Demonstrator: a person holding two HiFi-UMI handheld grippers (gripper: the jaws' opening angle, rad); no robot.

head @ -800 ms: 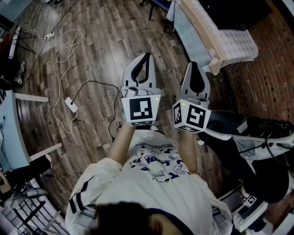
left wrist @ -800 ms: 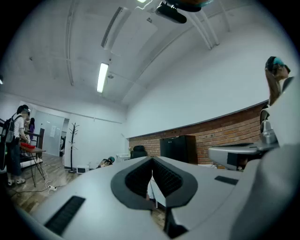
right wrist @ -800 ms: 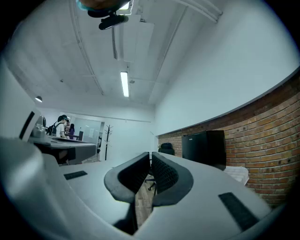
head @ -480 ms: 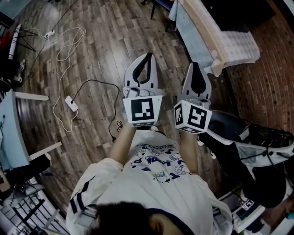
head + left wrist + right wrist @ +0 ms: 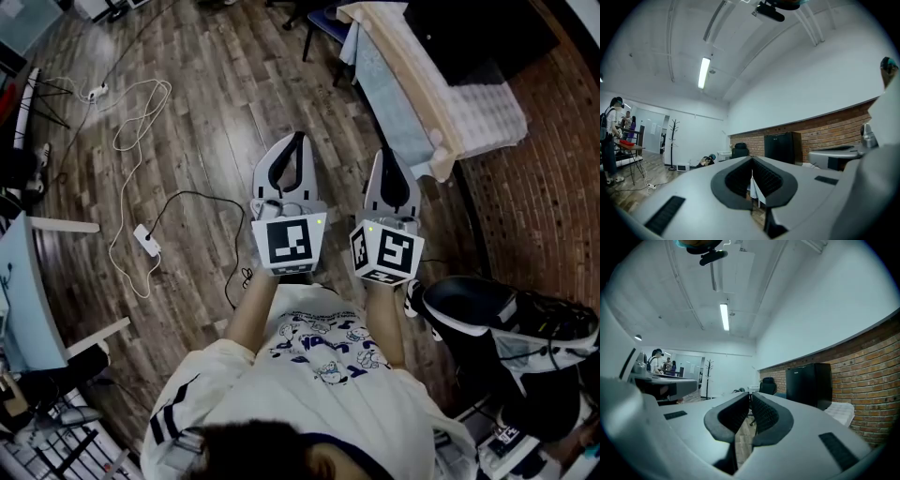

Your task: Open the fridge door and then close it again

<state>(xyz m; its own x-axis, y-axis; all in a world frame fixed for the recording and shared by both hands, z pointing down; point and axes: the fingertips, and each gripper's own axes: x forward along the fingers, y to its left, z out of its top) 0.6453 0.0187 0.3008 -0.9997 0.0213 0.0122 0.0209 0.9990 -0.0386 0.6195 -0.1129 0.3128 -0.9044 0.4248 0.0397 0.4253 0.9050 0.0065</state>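
A black fridge (image 5: 782, 148) stands against the brick wall far ahead, its door closed; it also shows in the right gripper view as a black fridge (image 5: 808, 386). In the head view my left gripper (image 5: 298, 140) and right gripper (image 5: 388, 155) are held side by side over the wooden floor, pointing level toward the room's far end. Both are shut, with nothing between the jaws. The left gripper (image 5: 751, 162) and the right gripper (image 5: 750, 397) each show their ribbed pads closed together. The fridge is well beyond reach of both.
A table with a pale cloth (image 5: 424, 89) stands ahead on the right. White and black cables (image 5: 133, 98) and a power adaptor (image 5: 146, 240) lie on the floor at left. A dark office chair (image 5: 767, 386) stands near the fridge. A coat stand (image 5: 673, 142) and people (image 5: 611, 136) are far left.
The whole scene has slid slightly down the head view, so more floor ahead shows. Both grippers stay shut and side by side.
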